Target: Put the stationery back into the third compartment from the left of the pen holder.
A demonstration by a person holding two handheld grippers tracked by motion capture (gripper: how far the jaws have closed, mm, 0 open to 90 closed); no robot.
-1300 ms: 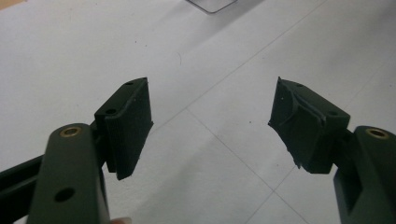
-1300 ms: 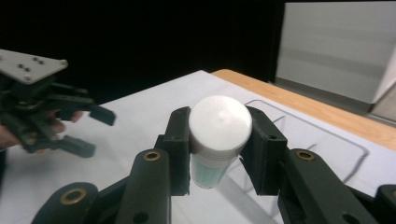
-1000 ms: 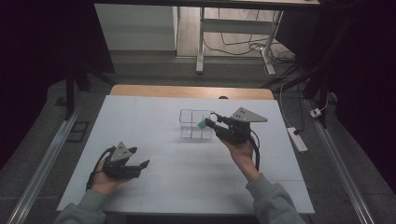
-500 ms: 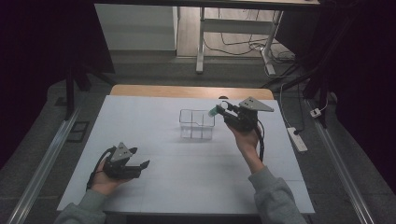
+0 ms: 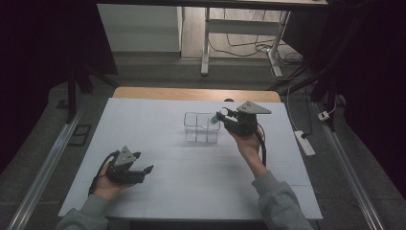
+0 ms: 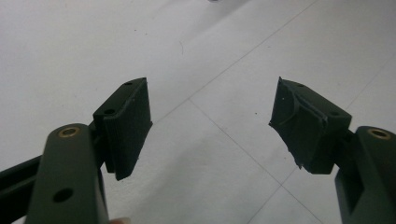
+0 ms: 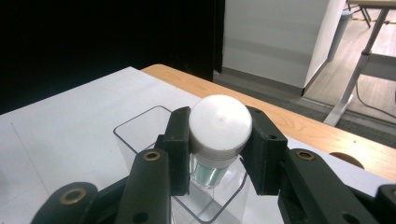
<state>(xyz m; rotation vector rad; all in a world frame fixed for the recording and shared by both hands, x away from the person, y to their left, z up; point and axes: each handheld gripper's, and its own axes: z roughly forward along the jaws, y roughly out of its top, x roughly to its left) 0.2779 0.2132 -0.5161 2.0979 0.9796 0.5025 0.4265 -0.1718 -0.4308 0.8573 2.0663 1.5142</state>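
Bottle [image 7: 219, 135] clamped in my right hand-held gripper [image 5: 223, 116], above clear box [image 5: 201, 128] at surface's one o'clock.
I should lower it upright into the near compartment; my left hand-held gripper [image 5: 140, 168] rests apart at seven o'clock.

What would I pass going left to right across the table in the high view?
Left claw → clear box → small white-capped bottle held in the right claw → power strip beside the table.
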